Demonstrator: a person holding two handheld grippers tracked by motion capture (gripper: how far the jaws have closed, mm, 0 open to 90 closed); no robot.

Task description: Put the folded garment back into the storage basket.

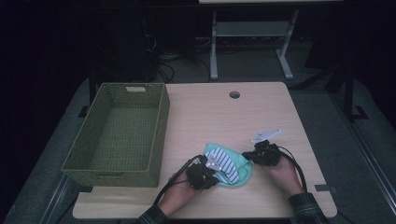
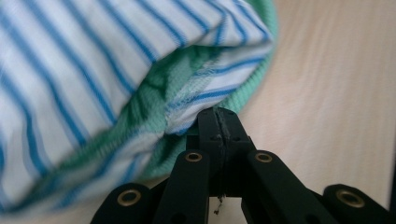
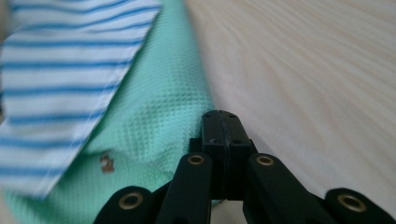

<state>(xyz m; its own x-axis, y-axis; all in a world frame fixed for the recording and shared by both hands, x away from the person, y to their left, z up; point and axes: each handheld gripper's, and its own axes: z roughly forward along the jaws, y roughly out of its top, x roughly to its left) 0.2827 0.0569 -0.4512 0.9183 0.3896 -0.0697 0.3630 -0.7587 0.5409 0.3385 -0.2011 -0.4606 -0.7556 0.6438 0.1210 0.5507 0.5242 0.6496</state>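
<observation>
Green garment (image 1: pixel 232 168), long axis left-right

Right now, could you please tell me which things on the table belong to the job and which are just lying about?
In the job:
- green shirt
- striped cloth lying on it
- left gripper, shut
- right gripper, shut

Lying about:
- woven basket, nothing in it
- table, with its round hole

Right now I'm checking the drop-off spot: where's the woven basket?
High view: the woven basket sits on the table's left side, left of the folded garment.
</observation>
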